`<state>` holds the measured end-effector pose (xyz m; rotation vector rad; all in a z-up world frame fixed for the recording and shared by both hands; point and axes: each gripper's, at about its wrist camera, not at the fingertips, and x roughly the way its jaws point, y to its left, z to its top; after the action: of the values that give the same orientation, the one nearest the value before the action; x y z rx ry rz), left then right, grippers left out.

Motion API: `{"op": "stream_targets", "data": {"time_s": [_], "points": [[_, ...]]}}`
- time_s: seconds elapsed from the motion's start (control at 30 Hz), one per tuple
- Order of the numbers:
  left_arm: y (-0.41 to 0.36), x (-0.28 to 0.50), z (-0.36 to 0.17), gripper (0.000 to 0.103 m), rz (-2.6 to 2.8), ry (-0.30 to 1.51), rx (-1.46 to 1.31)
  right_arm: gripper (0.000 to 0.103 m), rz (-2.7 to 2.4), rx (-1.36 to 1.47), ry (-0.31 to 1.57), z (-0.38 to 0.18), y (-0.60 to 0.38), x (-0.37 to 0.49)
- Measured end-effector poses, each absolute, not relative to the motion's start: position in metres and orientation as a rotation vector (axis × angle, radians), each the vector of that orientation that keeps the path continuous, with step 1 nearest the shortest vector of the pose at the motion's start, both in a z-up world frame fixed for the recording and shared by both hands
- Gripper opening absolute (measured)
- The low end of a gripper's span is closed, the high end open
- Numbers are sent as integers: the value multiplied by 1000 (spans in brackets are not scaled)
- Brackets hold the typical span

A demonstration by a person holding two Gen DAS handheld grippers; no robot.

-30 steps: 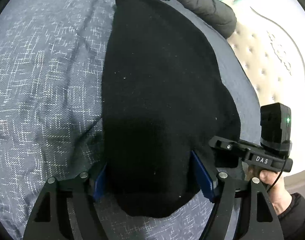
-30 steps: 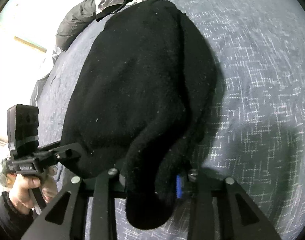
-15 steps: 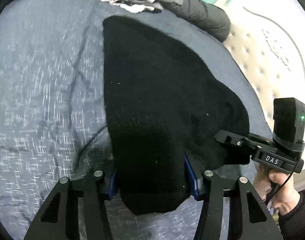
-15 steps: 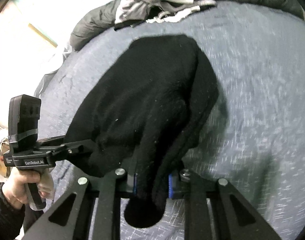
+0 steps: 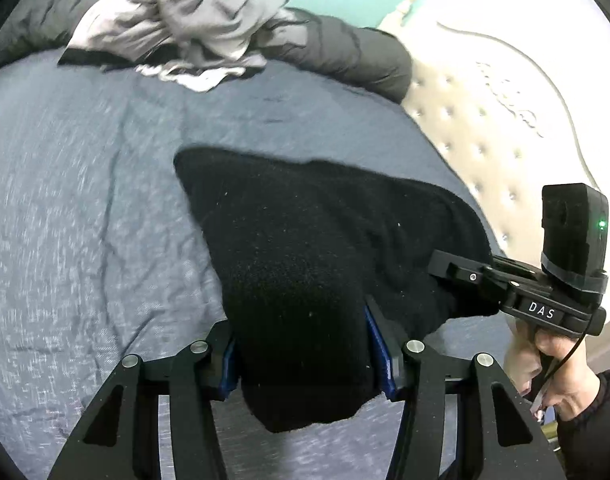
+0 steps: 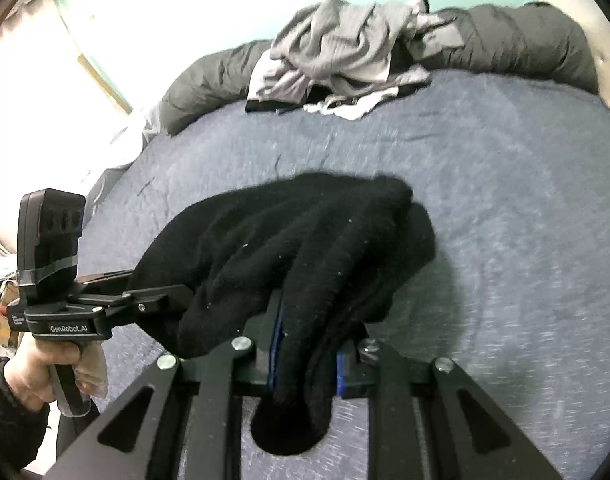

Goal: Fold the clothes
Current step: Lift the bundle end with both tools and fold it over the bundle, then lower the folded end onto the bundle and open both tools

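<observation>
The black garment (image 5: 305, 248) covers the blue pads of the left tongs (image 5: 305, 364), so only their edges show, and in the right wrist view its folds hide where the right tongs (image 6: 305, 360) meet the cloth. The bed (image 5: 85, 200) is streaked with blur, its weave unreadable. The grey clothes pile (image 6: 337, 52) is too smeared to tell garments apart.
</observation>
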<state>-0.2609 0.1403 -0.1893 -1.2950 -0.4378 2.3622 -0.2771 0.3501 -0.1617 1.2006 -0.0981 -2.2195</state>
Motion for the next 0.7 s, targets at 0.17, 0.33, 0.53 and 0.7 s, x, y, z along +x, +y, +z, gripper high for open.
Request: {"op": "stream_targets", "data": {"time_s": [0.17, 0.33, 0.53, 0.7], "points": [[176, -255, -147, 56, 2352, -391, -1243, 19, -2260, 1169, -91, -131, 385, -270], [223, -260, -118, 56, 2327, -361, -1199, 19, -2315, 1141, -79, -95, 433, -265], [288, -270, -89, 56, 2293, -318, -1148, 19, -2383, 1114, -76, -60, 495, -264], [344, -283, -71, 56, 2270, -279, -1117, 19, -2434, 1092, -90, -40, 546, -267]]}}
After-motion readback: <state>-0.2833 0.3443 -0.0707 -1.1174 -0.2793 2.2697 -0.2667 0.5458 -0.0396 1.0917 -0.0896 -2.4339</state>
